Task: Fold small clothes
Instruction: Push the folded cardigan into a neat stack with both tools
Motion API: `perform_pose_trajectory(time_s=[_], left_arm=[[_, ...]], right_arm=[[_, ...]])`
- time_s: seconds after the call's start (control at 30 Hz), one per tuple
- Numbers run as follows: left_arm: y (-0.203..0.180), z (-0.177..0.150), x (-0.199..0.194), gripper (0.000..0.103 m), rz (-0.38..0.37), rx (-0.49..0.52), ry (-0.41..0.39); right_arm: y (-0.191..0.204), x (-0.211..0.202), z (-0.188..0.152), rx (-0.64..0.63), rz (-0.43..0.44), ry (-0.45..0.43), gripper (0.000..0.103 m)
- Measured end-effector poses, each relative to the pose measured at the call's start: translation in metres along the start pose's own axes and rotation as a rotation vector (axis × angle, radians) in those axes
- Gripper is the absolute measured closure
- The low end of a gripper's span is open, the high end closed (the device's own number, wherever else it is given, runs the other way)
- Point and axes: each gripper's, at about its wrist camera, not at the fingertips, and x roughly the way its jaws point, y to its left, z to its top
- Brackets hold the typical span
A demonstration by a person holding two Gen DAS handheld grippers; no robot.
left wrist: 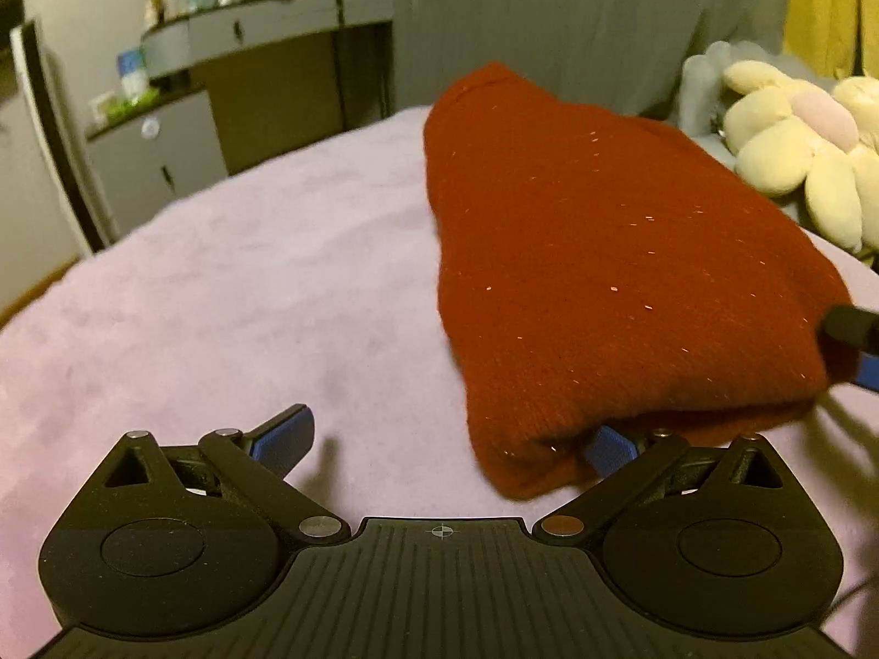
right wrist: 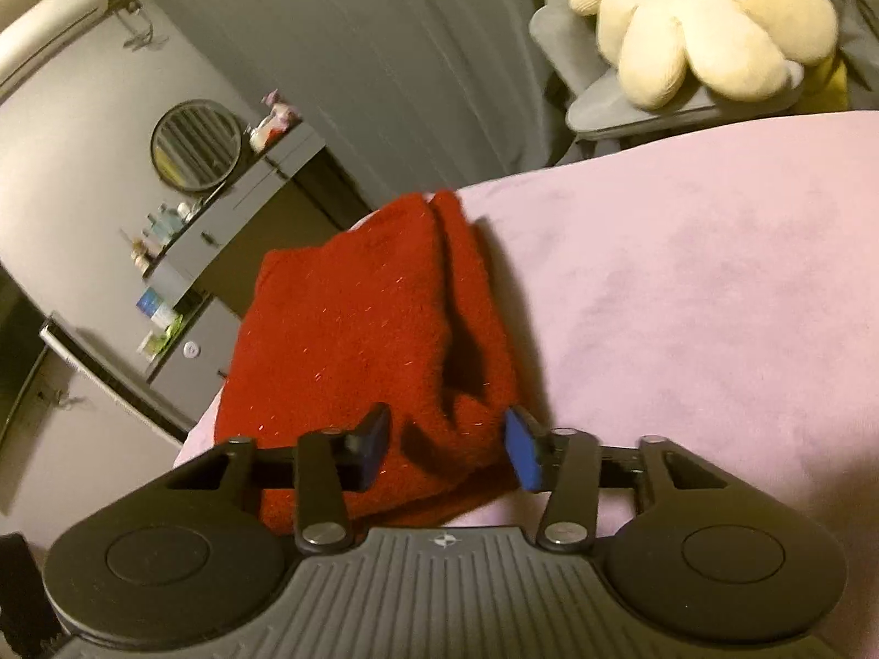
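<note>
A dark red knitted garment (left wrist: 593, 274) with small glinting flecks lies folded into a thick, soft-edged block on a bed covered by a pale lilac plush blanket (left wrist: 231, 296). From the right wrist view its layers show as stacked folds with a deep crease running along the top, and one rounded edge faces the open blanket.

The left gripper (left wrist: 445, 447) has its fingers spread wide and released; the left blue pad is over bare blanket, and the right one touches the near corner of the garment, partly tucked under its fold. The right gripper (right wrist: 448, 450) hovers over the garment's near end with its fingers apart, a blue ribbed pad on either side of the fold, neither pressing on the knit.

To the garment's left and right the blanket is flat and smooth. Beyond the bed's far edge stand a grey dresser (left wrist: 263, 38) with a round mirror (right wrist: 195, 145), and a cream flower-shaped plush cushion (right wrist: 697, 27) sits on a grey seat.
</note>
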Motion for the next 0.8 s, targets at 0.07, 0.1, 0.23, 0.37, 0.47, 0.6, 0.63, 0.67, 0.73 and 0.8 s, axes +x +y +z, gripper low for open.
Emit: perform_pose_trajectory(time_s=[0.07, 0.1, 0.23, 0.37, 0.47, 0.6, 0.63, 0.67, 0.73, 0.8], left_arm=[[0.003, 0.000, 0.001, 0.000, -0.010, -0.004, 0.004], [0.007, 0.000, 0.000, 0.000, -0.014, -0.005, 0.001], [0.009, 0.000, 0.004, 0.000, -0.026, -0.015, 0.008], [0.009, 0.002, 0.006, 0.000, -0.015, -0.016, 0.014], [0.010, 0.002, 0.000, 0.001, 0.040, 0.002, -0.003], [0.029, 0.001, -0.002, 0.001, -0.031, -0.031, 0.038], [0.034, 0.000, -0.004, 0.001, -0.060, -0.026, 0.048], [0.040, 0.000, -0.008, 0.001, -0.092, -0.016, 0.057], [0.055, -0.001, -0.018, 0.001, -0.146, -0.012, 0.053], [0.075, 0.002, -0.029, 0.002, -0.206, -0.039, 0.019]], right_arm=[[-0.004, 0.004, -0.002, 0.016, 0.009, 0.041, 0.063], [-0.004, 0.007, -0.004, 0.004, 0.016, 0.060, 0.063], [-0.004, 0.020, -0.003, 0.037, 0.060, 0.064, 0.058], [0.001, 0.023, -0.001, 0.038, 0.078, 0.003, 0.083], [0.000, 0.008, 0.001, 0.021, 0.114, -0.064, 0.085], [-0.011, 0.024, -0.003, -0.061, 0.046, 0.002, 0.084], [-0.014, 0.027, -0.006, -0.082, 0.041, 0.013, 0.082], [-0.016, 0.025, -0.007, -0.090, 0.047, 0.009, 0.082], [-0.018, 0.018, 0.002, -0.114, 0.039, 0.018, 0.061], [-0.025, 0.005, 0.016, -0.117, 0.046, -0.007, 0.045]])
